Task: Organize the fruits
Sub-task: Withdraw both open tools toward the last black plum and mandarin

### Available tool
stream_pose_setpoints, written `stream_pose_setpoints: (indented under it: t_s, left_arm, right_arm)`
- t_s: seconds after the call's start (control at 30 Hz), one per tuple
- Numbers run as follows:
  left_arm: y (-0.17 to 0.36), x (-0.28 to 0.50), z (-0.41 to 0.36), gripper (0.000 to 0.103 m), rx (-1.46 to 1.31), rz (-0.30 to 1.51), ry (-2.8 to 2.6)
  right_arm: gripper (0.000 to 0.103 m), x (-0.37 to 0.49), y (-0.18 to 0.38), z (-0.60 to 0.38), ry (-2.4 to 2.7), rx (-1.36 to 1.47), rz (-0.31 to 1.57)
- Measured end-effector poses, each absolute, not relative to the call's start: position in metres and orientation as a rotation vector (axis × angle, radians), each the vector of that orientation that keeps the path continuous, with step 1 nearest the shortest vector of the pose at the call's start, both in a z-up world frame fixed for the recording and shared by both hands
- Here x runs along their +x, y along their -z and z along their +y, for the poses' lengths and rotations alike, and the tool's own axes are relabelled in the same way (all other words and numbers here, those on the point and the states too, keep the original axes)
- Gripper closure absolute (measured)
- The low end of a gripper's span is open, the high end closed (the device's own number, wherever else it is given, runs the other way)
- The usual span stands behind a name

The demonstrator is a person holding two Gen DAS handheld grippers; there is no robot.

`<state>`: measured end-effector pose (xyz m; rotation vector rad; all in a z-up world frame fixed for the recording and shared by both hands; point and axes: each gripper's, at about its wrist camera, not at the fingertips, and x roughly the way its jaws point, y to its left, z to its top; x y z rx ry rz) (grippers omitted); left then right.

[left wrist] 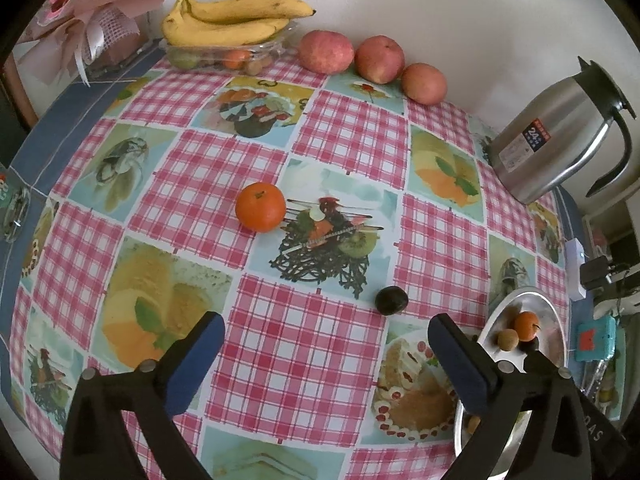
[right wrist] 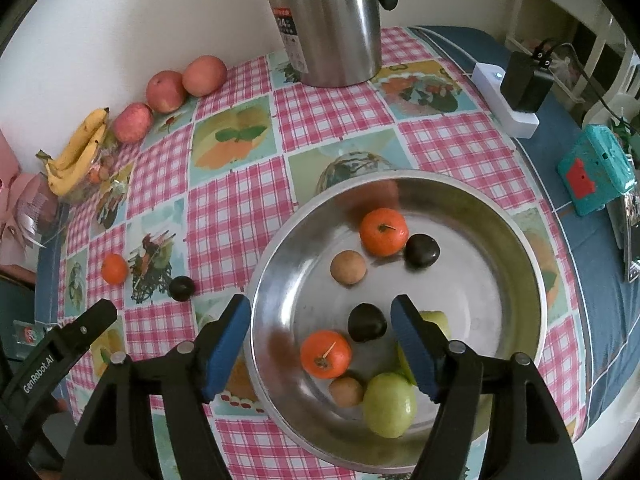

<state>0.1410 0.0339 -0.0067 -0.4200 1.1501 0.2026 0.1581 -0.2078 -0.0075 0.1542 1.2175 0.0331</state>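
A steel bowl (right wrist: 520, 240) holds two tangerines (right wrist: 383, 231), two dark plums (right wrist: 367, 323), two brown fruits (right wrist: 348, 267) and green fruit (right wrist: 389, 404). My right gripper (right wrist: 320, 344) is open and empty above the bowl's near-left rim. On the checked tablecloth lie a loose tangerine (left wrist: 260, 207) and a dark plum (left wrist: 391, 299). My left gripper (left wrist: 326, 348) is open and empty, just short of that plum. The bowl (left wrist: 504, 308) shows at the right in the left wrist view. The left gripper (right wrist: 80, 332) shows at the lower left in the right wrist view.
Three apples (left wrist: 326, 51) and a bunch of bananas (left wrist: 228, 20) on a clear tray line the back wall. A steel thermos jug (left wrist: 560, 132) stands at the back right. A pink bouquet (left wrist: 92, 20) is at the back left. A white power strip (right wrist: 506, 100) and a teal box (right wrist: 592, 172) lie right of the bowl.
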Motion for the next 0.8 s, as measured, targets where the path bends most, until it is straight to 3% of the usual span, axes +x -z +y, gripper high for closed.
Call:
stream_pose_setpoints:
  t_s: [0.33, 0.4, 0.43, 0.8]
  left_arm:
    - [0.013, 0.141, 0.035, 0.000, -0.394, 1.155, -0.223]
    - [0.012, 0.141, 0.035, 0.000, -0.393, 1.154, -0.223]
    - [0.012, 0.141, 0.035, 0.000, -0.393, 1.152, -0.223]
    - [0.005, 0.141, 0.037, 0.000, -0.406, 1.135, -0.207]
  right_arm:
    - [0.024, 0.159, 0.020, -0.204, -0.025, 0.121, 1.244]
    - [0.008, 0.160, 0.021, -0.203, -0.026, 0.115, 1.240]
    - [0.007, 0.160, 0.021, -0.203, -0.025, 0.112, 1.234]
    - [0.006, 0.160, 0.018, -0.201, -0.032, 0.106, 1.222]
